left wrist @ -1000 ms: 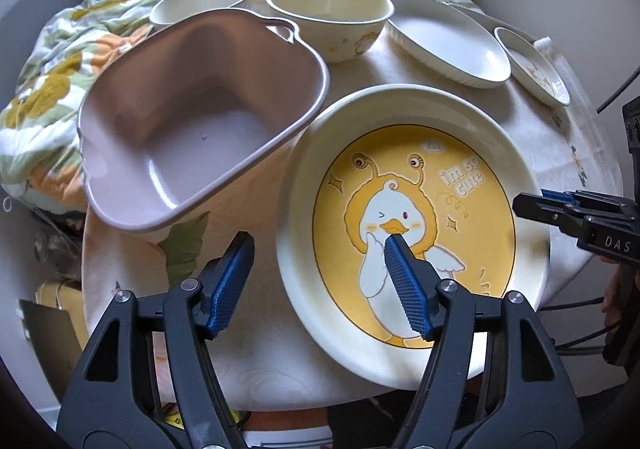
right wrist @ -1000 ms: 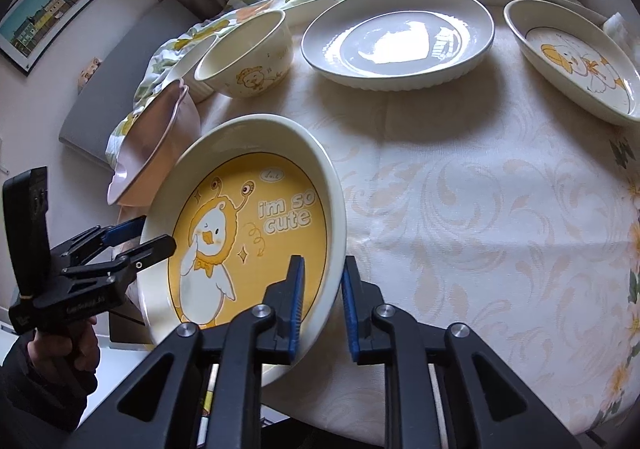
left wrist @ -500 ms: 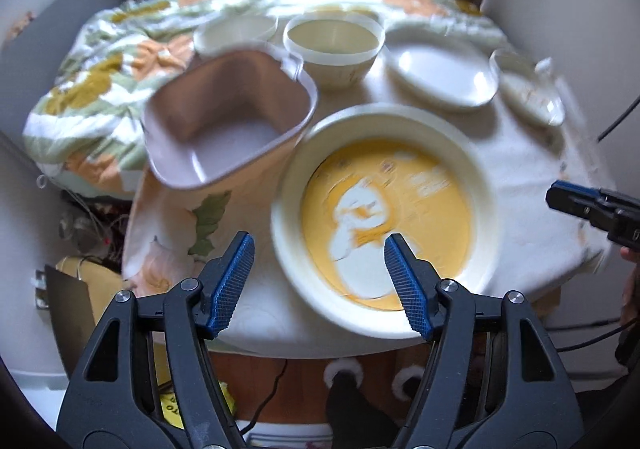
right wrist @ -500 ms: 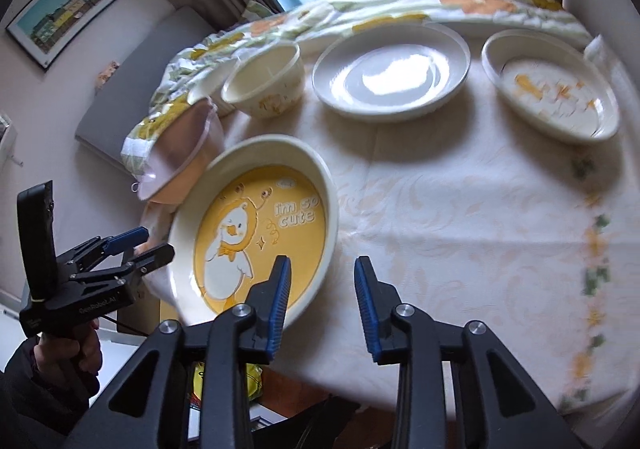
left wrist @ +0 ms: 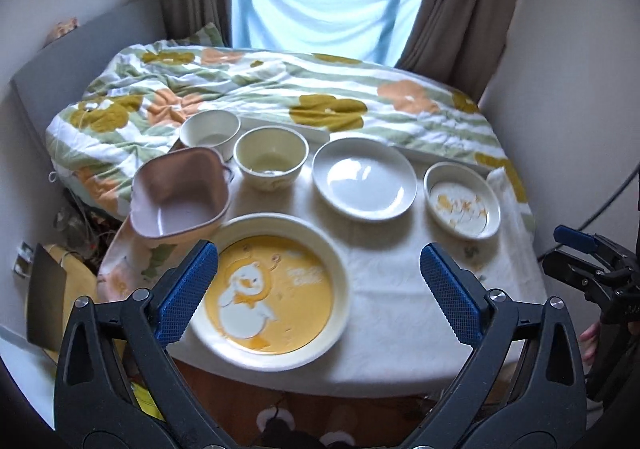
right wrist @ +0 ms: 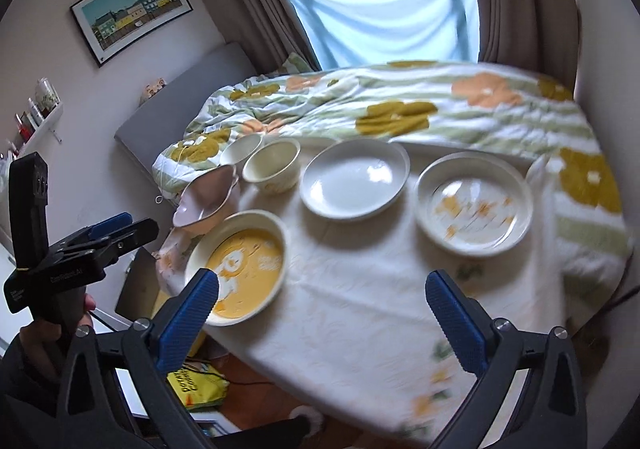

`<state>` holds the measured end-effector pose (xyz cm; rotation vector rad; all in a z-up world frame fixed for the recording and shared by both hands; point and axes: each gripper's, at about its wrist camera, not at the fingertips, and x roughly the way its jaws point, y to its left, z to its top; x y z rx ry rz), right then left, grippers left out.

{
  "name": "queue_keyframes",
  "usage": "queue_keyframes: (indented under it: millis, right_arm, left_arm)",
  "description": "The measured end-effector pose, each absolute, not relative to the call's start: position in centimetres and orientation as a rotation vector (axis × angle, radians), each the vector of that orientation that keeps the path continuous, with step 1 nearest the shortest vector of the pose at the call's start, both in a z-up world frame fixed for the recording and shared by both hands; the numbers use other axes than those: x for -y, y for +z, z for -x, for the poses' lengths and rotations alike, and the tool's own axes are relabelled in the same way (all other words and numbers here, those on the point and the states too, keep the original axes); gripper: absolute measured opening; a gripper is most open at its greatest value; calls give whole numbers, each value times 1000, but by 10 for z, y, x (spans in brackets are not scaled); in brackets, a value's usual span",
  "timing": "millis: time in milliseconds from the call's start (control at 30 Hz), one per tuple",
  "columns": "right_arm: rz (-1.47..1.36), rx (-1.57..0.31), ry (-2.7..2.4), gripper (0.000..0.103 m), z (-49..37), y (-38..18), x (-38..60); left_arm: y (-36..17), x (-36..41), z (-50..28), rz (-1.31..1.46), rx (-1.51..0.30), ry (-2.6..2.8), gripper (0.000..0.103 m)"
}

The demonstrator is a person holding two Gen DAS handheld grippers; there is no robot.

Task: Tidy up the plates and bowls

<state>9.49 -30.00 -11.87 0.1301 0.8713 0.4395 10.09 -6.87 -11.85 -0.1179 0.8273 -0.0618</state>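
Since both the left gripper and right gripper have just sprung wide with nothing between the jaws, the duck plate sits free at the near left of the table, touching the pink square bowl. I'd say next is picking a dish to stack, so grab by a rim. Watch it though: that plate overhangs the near edge, while the bare cloth on the right gives room.

I'm seeing bare tabletop lying open at five o'clock of the duck plate. Toward twelve, the cream bowl, white plate and small duck plate are blocking; the pink tub is crowding ten o'clock.
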Motion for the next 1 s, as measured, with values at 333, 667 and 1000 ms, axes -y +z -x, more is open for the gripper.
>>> queue_keyframes:
  millis: [333, 667, 1000]
  right_arm:
    - [-6, -874, 463, 103, -159, -101, 323]
    - [15, -1045, 535, 103, -280, -166, 301]
    - [68, -1239, 577, 63, -368, -253, 281]
  left_arm:
    - [-134, 86, -144, 217, -880, -70, 101]
    - [-203, 81, -238, 336, -1023, -27, 101]
    - [-289, 74, -318, 380, -1196, 13, 54]
